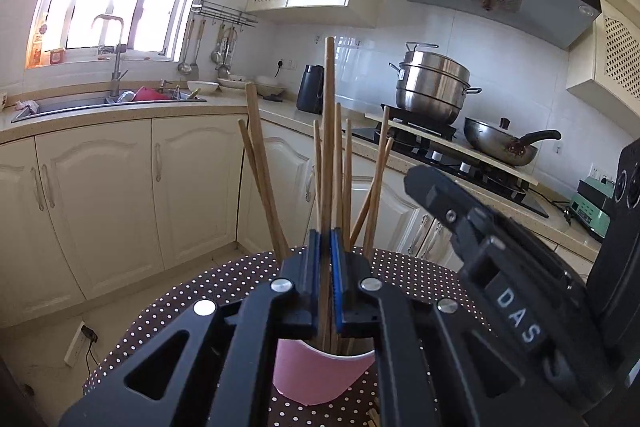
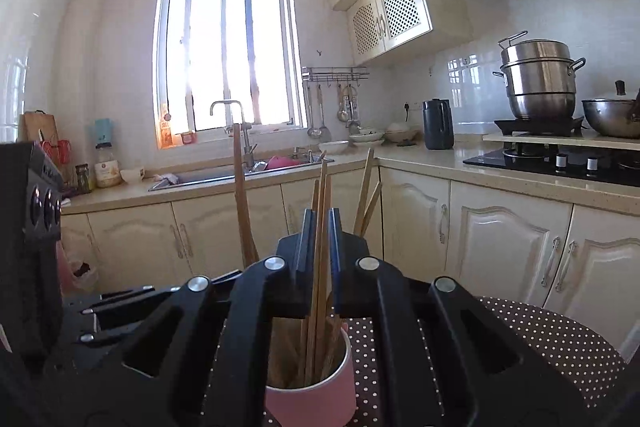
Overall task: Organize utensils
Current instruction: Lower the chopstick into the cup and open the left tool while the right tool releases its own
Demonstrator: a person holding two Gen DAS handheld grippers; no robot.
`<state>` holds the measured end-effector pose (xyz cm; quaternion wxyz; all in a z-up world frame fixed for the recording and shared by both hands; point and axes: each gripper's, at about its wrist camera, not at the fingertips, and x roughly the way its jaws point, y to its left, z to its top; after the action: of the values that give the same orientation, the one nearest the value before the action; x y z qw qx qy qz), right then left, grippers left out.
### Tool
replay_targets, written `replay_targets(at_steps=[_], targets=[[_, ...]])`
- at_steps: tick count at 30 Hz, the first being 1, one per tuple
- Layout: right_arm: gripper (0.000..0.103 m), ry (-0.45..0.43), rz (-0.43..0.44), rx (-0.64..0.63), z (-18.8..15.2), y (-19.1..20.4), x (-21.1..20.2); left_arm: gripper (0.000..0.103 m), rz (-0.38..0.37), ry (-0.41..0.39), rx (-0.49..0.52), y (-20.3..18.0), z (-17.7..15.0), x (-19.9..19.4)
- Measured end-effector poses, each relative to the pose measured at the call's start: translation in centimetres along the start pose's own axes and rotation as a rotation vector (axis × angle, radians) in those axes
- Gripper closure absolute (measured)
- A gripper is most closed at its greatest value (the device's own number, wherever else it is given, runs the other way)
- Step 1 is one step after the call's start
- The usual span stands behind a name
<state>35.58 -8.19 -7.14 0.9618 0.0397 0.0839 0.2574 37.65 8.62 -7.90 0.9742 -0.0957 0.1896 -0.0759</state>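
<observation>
A pink cup [image 1: 316,375] stands on the dotted tablecloth [image 1: 224,279] and holds several wooden chopsticks. My left gripper [image 1: 326,247] is shut on one tall chopstick [image 1: 329,115] that stands upright in the cup. The right gripper's body shows at the right of the left wrist view [image 1: 500,267]. In the right wrist view the same pink cup [image 2: 312,399] sits just below my right gripper [image 2: 319,227], which is shut on a chopstick [image 2: 322,211] standing in the cup. A longer wooden utensil handle [image 2: 240,187] leans to the left.
The round table with the brown dotted cloth [image 2: 540,339] stands in a kitchen. Beyond are cream cabinets [image 1: 100,195], a sink [image 1: 100,101] with dishes, a steel steamer pot [image 1: 432,87], a wok [image 1: 500,143] on the stove, and a black kettle [image 2: 438,125].
</observation>
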Motion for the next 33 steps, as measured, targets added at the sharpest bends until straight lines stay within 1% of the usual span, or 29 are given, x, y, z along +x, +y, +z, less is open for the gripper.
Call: replay_targets(at_steps=[5,6,7,9,12,13,15,17,24,32,33], targets=[[0.096,0.055,-0.006,-0.004,-1.9,-0.3,0.1,0.096,-0.001,0.012,-0.001,0.0,0.0,0.0],[0.096,0.063,-0.006,-0.001,-2.3,-0.4,0.1,0.092,-0.009,0.019,-0.011,0.1,0.0,0.0],[0.096,0.070,-0.007,0.001,-2.6,-0.5,0.0,0.082,-0.012,0.020,-0.020,0.2,0.1,-0.1],[0.096,0.084,-0.001,0.009,-2.9,-0.7,0.0,0.072,-0.016,0.009,-0.039,0.6,0.1,-0.5],[0.096,0.099,0.000,-0.001,-3.3,-0.6,-0.1,0.071,-0.026,0.013,-0.050,0.8,0.2,-0.7],[0.096,0.105,0.002,-0.002,-3.5,-0.6,-0.1,0.067,-0.024,0.015,-0.054,0.9,0.3,-0.8],[0.096,0.116,0.002,-0.002,-3.7,-0.5,-0.1,0.063,-0.031,0.015,-0.067,1.1,0.3,-1.0],[0.096,0.129,0.006,0.005,-4.0,-0.6,-0.1,0.062,-0.032,0.016,-0.070,1.1,0.3,-1.3],[0.096,0.157,0.005,0.048,-4.4,-1.1,-0.4,0.051,-0.018,0.018,-0.060,1.3,0.1,-2.3],[0.095,0.177,0.002,0.041,-4.1,-0.7,-1.4,0.050,-0.008,0.033,-0.088,1.9,-0.2,-3.2],[0.094,0.177,0.000,0.041,-4.0,-0.7,-1.5,0.049,-0.006,0.033,-0.087,2.0,-0.2,-3.4]])
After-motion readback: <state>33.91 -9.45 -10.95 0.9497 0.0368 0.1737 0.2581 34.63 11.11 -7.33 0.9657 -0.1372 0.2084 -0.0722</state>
